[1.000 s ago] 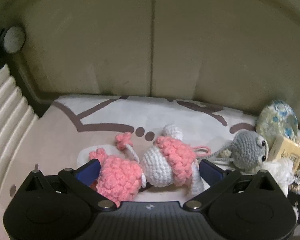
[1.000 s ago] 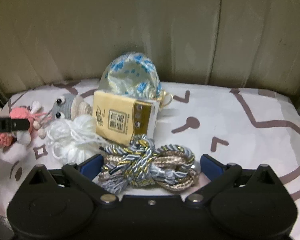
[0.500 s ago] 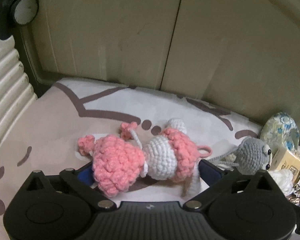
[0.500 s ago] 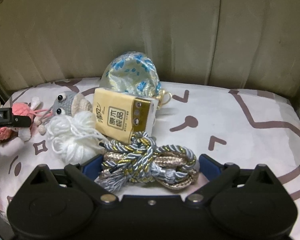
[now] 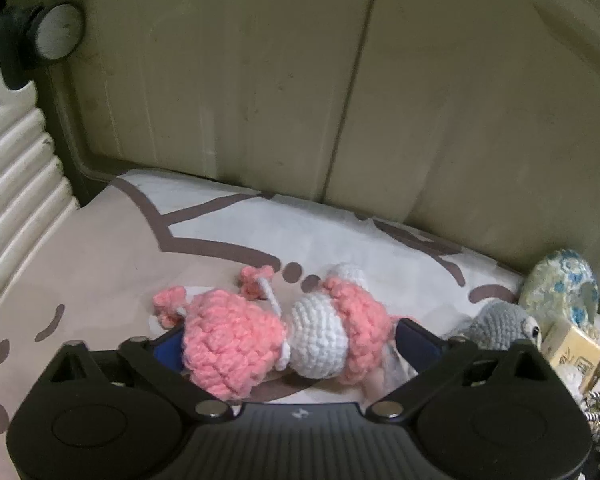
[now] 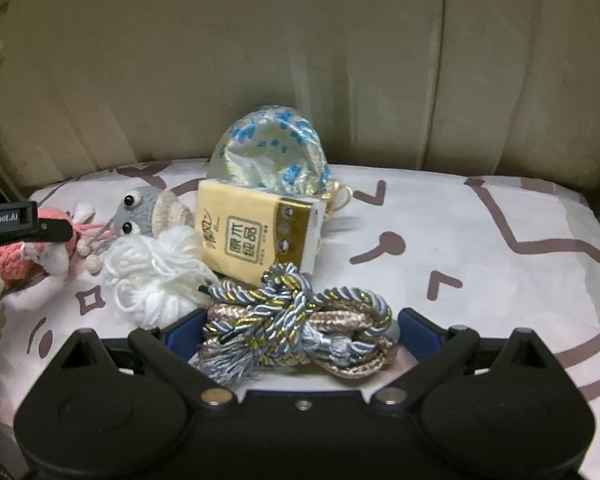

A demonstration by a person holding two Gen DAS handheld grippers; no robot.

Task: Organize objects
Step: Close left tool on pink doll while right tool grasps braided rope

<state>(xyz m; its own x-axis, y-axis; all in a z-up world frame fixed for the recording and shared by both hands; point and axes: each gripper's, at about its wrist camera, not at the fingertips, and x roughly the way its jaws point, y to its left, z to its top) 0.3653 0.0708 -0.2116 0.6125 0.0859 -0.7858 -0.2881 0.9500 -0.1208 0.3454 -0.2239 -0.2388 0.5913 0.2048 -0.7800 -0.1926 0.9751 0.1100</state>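
Fingers of the left gripper [image 5: 288, 338] sit either side of a pink & white crochet doll [image 5: 284, 340], jaws closing in on it but still spread wide; pads look just at the doll's ends, can't tell if they're pressing yet. Doll lies on its side on a printed sheet [image 5: 100, 280], white w/ brown line doodles, pink head nearest the left finger, legs toward the right one.

Right gripper [image 6: 302, 330] is spread wide too, w/ a knotted bundle of braided cord [image 6: 300, 324] (blue-grey, gold, tan) lying between its fingers on the same sheet. Small gaps show each side, so nothing's clamped.

Just beyond the cord: a loose white yarn puff [image 6: 156, 276] on the left, touching a yellow tissue pack [image 6: 256, 232] that leans tilted behind the cord. Left of the pack, a grey crochet mouse [image 6: 144, 212] w/ black bead eyes, resting against the yarn. Farther left the doll again, w/ the other gripper's black finger over it.

Behind the tissue pack, a blue-flowered satin pouch [image 6: 272, 152] stands up, gold loop at its right side. At the back, a plain beige panelled wall [image 6: 300, 60]. From the left view, white ribbed slats [image 5: 12, 184] run along the left edge & a round white knob [image 5: 58, 31] sits up in the corner.
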